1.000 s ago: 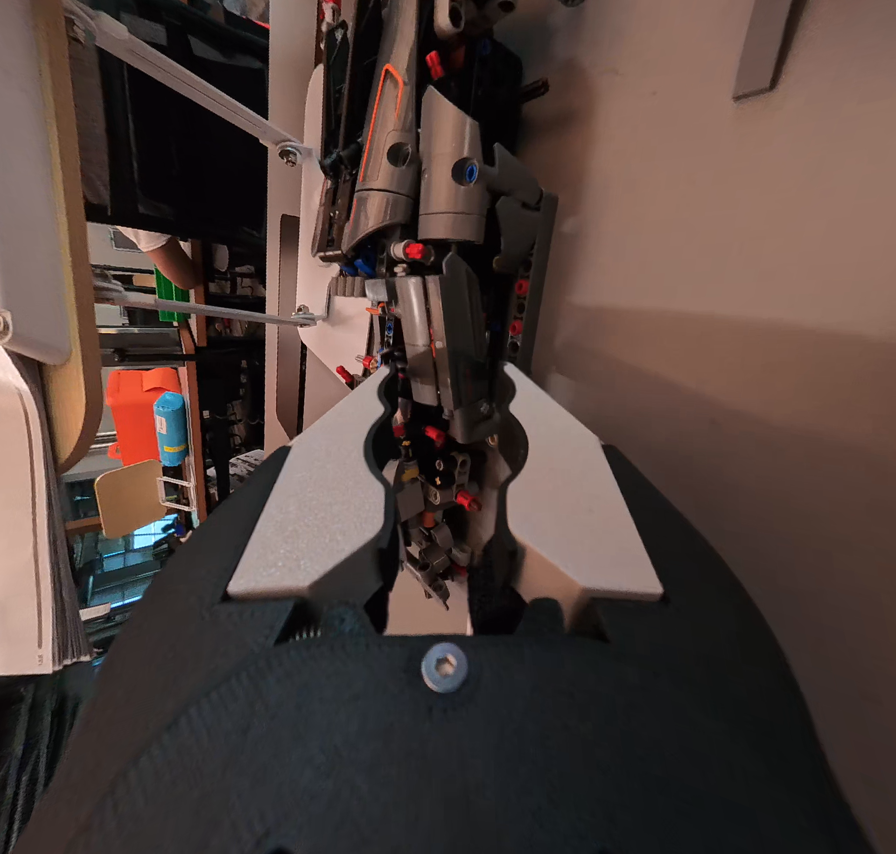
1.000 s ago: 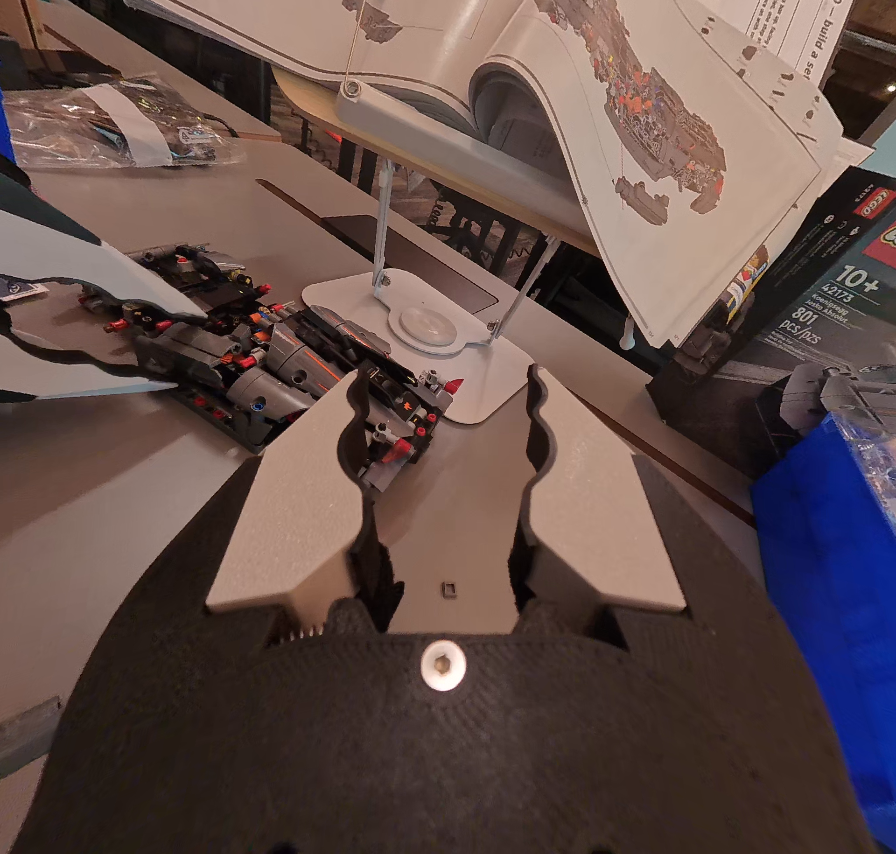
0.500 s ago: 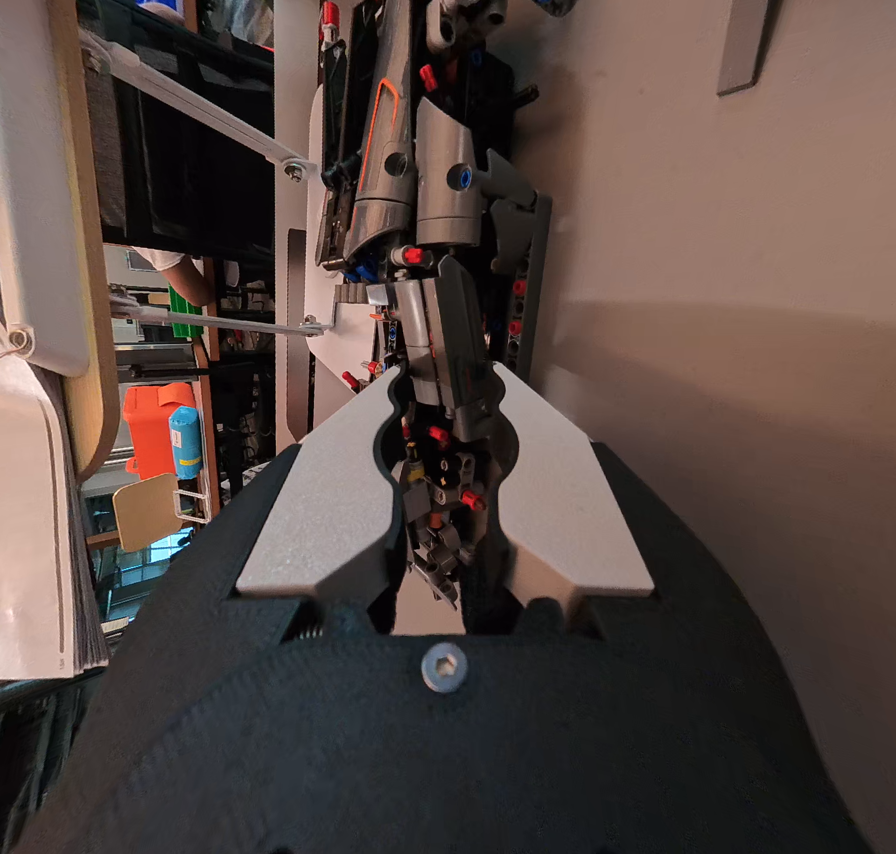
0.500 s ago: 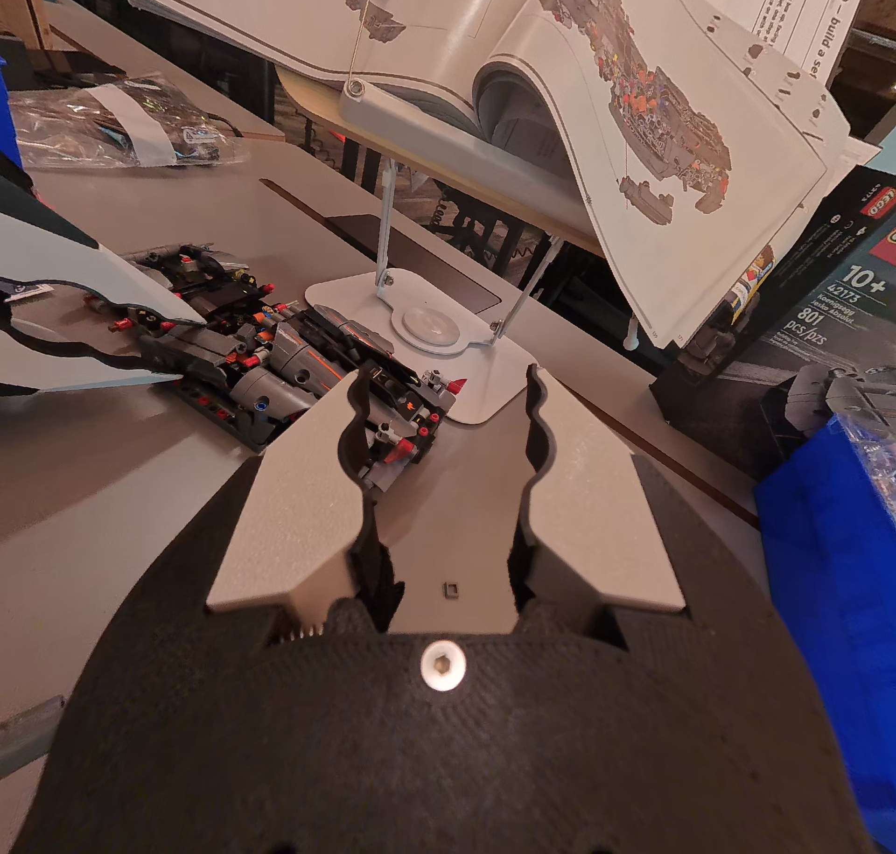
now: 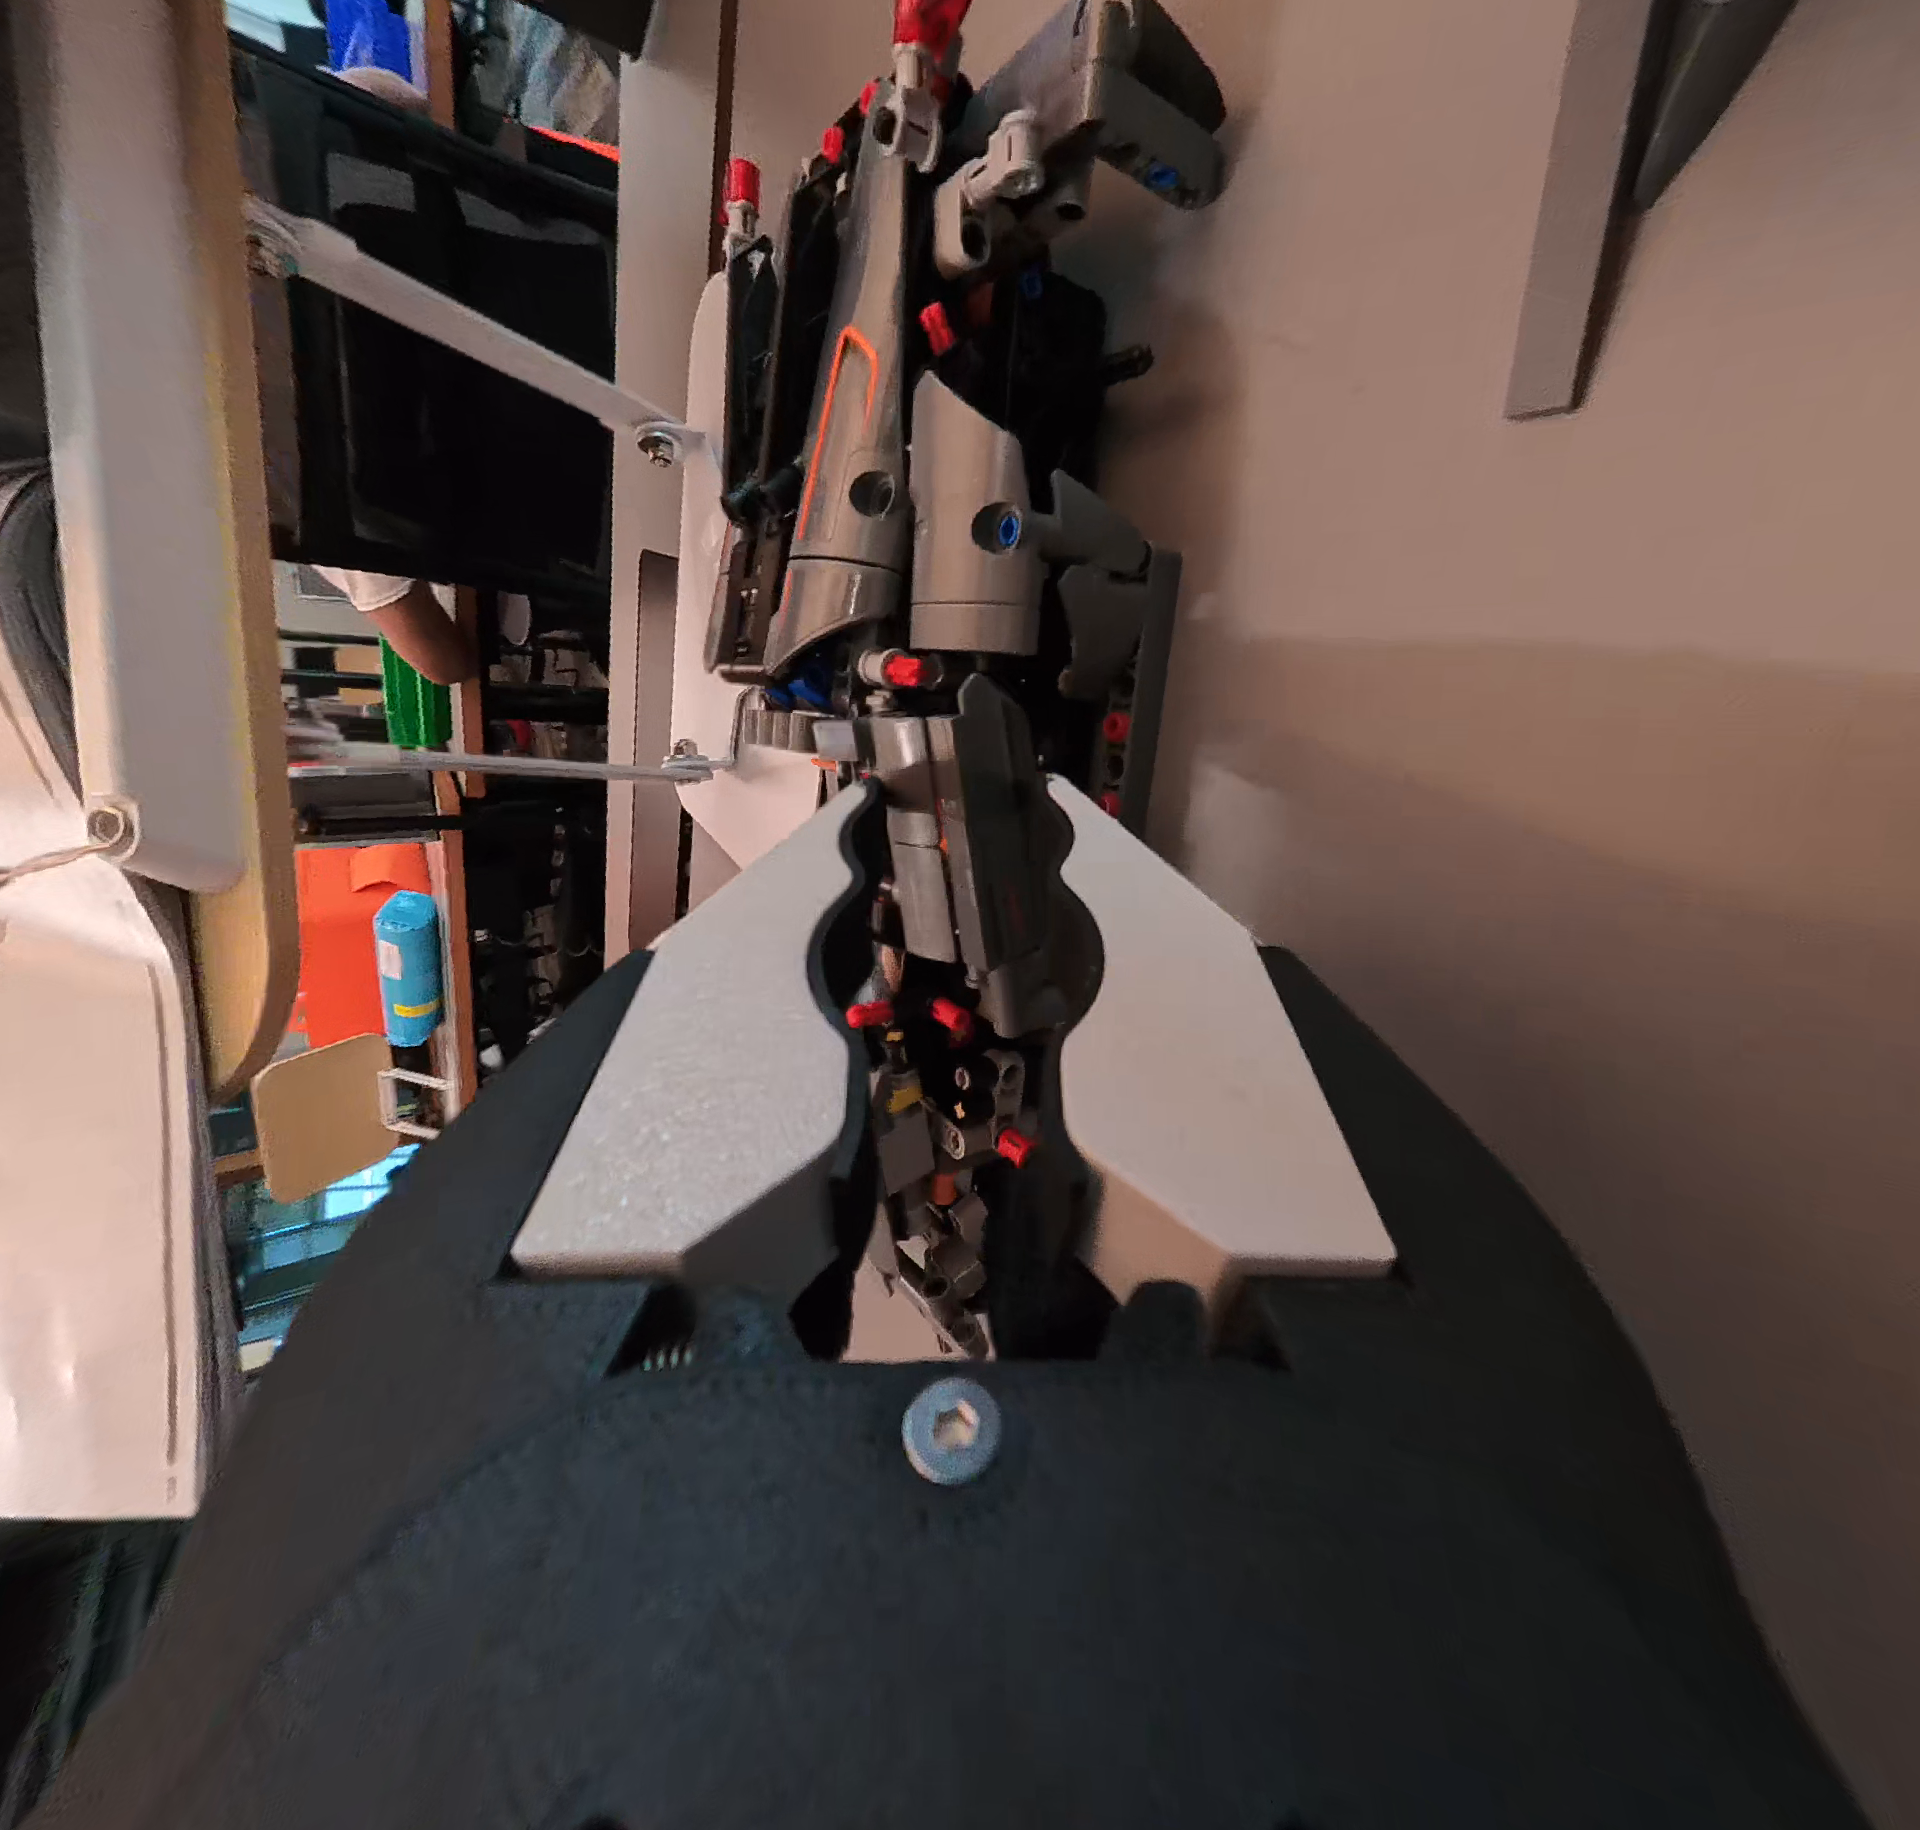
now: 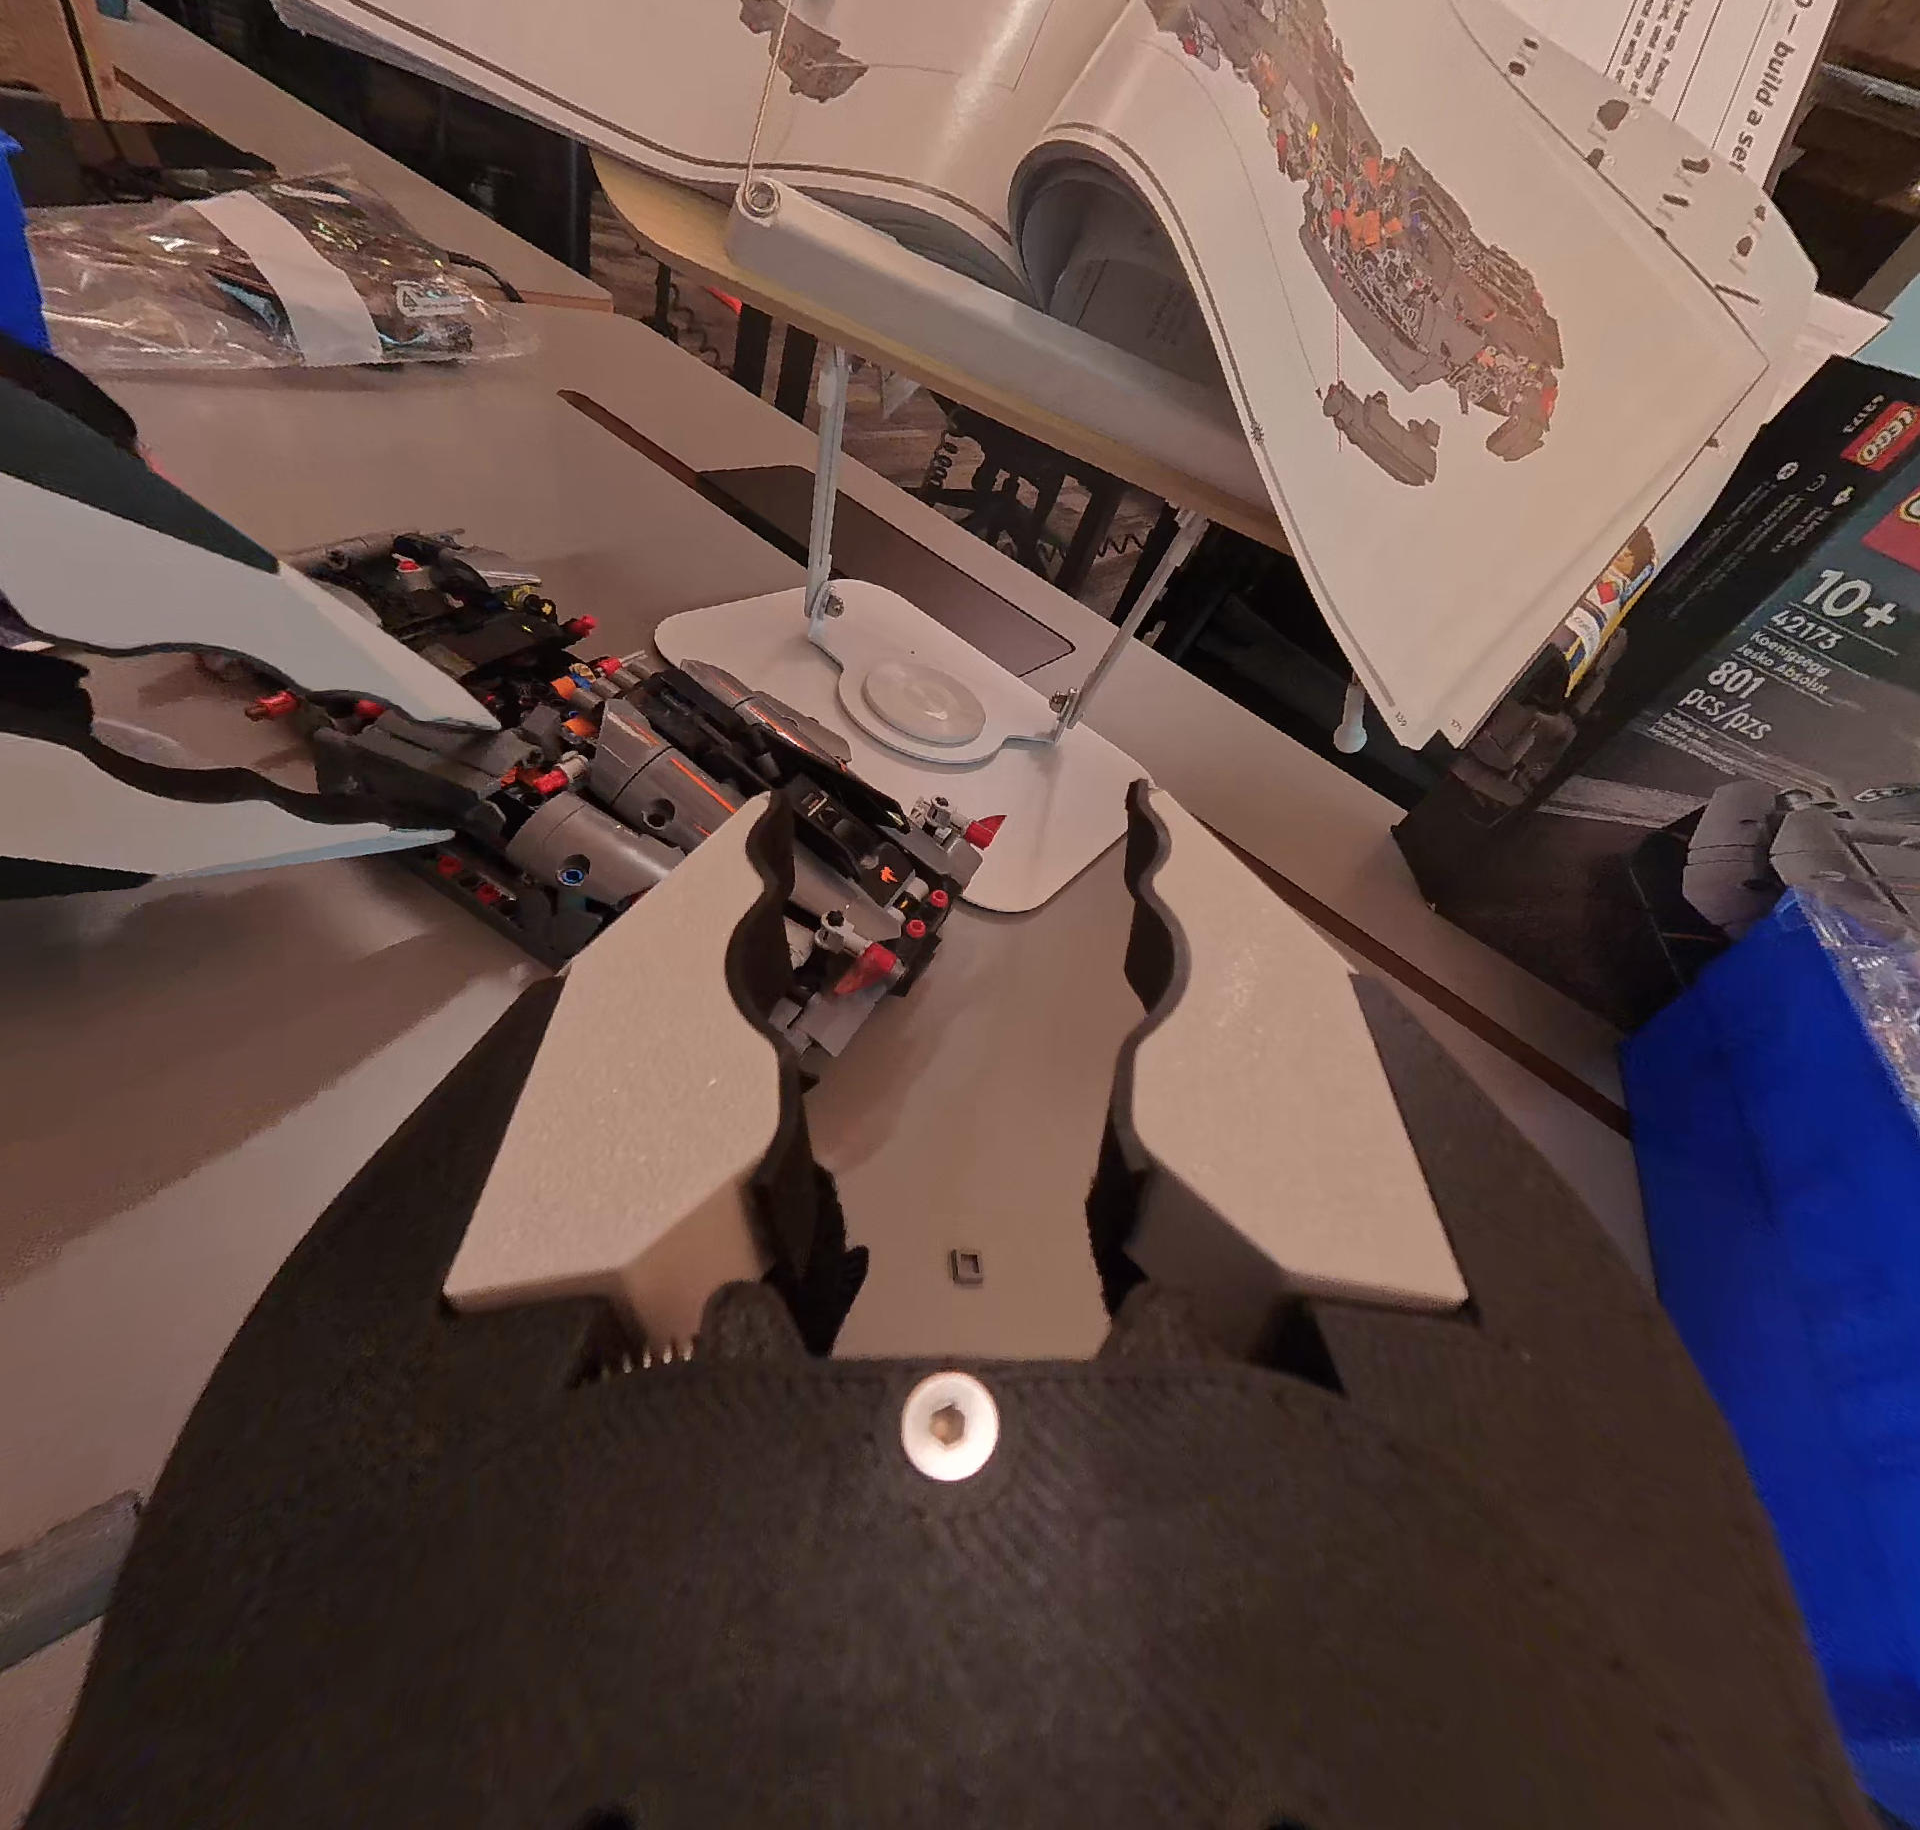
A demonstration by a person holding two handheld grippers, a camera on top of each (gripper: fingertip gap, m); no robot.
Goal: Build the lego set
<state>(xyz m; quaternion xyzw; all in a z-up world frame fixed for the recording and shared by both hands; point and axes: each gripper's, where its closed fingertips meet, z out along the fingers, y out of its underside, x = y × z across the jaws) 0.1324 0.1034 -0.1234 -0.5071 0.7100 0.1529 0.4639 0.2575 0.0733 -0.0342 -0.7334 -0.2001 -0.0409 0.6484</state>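
Note:
The partly built dark grey lego car (image 5: 894, 492), with orange lines and red and blue pins, lies on the grey table (image 5: 1507, 845). My left gripper (image 5: 956, 793) is shut on one end of the car, with the grey body panel pressed between its fingers. The right wrist view shows the car (image 6: 665, 772) with the left gripper (image 6: 457, 772) clamped on its far-left end. My right gripper (image 6: 954, 804) is open and empty, low over the table at the car's other end, its left finger (image 6: 665, 1001) just in front of the car.
An open instruction book (image 6: 1143, 170) rests on a white stand whose base (image 6: 1039, 845) touches the car. The lego box (image 6: 1714, 658) and a blue bin (image 6: 1787, 1157) are at the right. A plastic parts bag (image 6: 260, 274) lies far left. A tiny grey piece (image 6: 966, 1261) lies between my right fingers.
My left gripper's fingers have closed in on the car and slid further along it. My right gripper has crept a little towards the car's end and stays open.

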